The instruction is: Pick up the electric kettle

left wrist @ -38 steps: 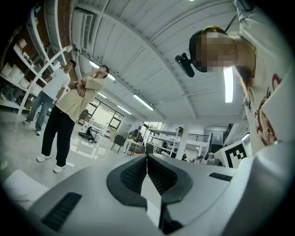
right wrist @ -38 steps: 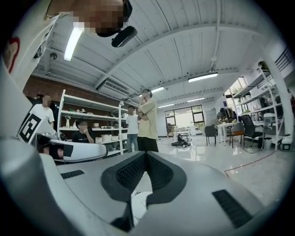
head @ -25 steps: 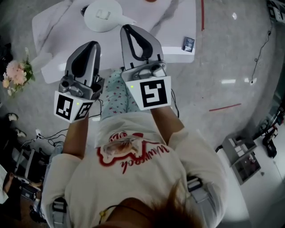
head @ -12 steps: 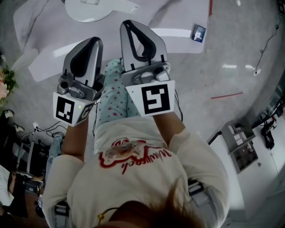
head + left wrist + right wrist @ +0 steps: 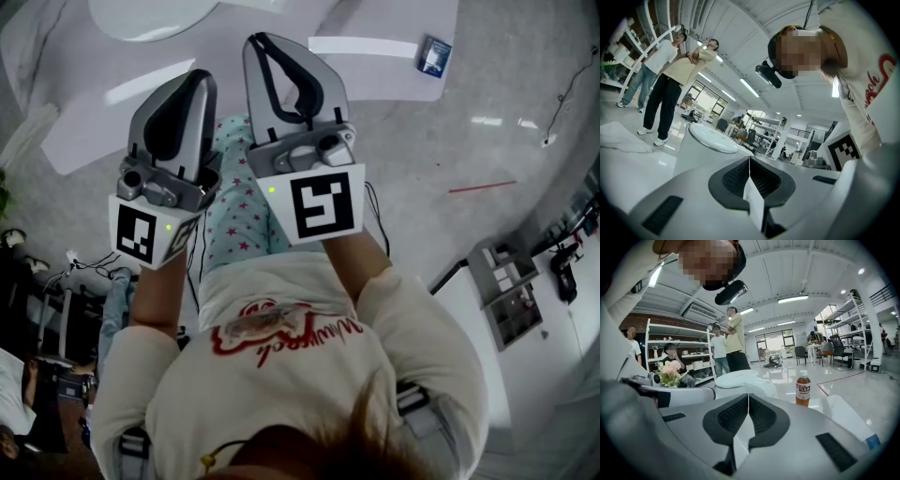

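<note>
Electric kettle (image 5: 740, 379) stands upright, long axis vertical.

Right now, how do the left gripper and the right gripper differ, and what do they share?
The right gripper reaches further over the table than the left gripper. The right gripper's marker cube faces the head camera squarely, while the left gripper's shows a corner. Both have their jaws shut on nothing, and both face the white kettle without touching it.

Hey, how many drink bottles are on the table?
1. A brown tea bottle stands upright on the white table, right of the white electric kettle in the right gripper view. More could be hidden: much of the table is blocked.
</note>
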A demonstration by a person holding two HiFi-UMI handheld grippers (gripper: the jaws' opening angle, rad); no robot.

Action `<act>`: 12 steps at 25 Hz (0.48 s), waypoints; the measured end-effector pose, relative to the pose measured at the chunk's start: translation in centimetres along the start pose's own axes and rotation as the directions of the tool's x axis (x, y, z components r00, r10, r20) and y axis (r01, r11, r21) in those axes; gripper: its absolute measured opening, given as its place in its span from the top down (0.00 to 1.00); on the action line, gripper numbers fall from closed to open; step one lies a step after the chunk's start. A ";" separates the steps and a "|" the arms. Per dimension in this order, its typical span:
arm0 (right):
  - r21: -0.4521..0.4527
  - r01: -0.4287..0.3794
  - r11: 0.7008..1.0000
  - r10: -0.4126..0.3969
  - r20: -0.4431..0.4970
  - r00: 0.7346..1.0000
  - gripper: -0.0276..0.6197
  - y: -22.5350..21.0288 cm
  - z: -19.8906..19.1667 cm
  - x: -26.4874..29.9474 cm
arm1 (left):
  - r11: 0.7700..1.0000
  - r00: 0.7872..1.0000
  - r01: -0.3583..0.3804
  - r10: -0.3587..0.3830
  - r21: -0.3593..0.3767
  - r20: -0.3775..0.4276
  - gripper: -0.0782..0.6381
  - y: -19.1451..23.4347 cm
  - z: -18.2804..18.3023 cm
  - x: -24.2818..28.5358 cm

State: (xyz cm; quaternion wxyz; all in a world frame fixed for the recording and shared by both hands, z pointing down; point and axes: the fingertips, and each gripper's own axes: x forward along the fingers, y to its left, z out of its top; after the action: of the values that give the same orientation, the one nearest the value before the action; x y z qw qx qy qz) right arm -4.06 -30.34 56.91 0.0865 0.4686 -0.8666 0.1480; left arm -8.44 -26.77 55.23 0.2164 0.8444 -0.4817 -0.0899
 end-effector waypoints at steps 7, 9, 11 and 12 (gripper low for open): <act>-0.007 0.043 0.999 -0.044 -0.005 0.999 0.93 -0.1 -2.7 1.2 | 1.000 1.000 -0.005 0.005 -0.002 -0.026 0.87 1.7 -2.3 -0.8; 0.005 0.127 0.992 -0.128 0.005 0.992 0.93 -1.3 -3.3 1.3 | 1.000 1.000 -0.013 0.013 -0.008 -0.020 0.87 2.0 -2.3 -0.8; 0.018 0.205 0.979 -0.205 -0.010 0.979 0.93 -2.5 -4.5 1.5 | 1.000 1.000 -0.017 0.016 -0.016 -0.018 0.87 2.2 -2.4 -0.7; 0.018 0.225 0.974 -0.225 -0.021 0.974 0.93 -2.8 -5.1 1.8 | 1.000 1.000 -0.016 0.015 -0.020 -0.020 0.87 2.3 -2.5 -0.7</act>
State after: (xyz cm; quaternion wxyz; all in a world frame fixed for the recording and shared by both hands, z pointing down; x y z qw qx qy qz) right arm -2.59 -31.48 62.71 0.1064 0.5632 -0.8056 0.1503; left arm -9.69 -26.45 58.48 0.2302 0.8394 -0.4850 -0.0845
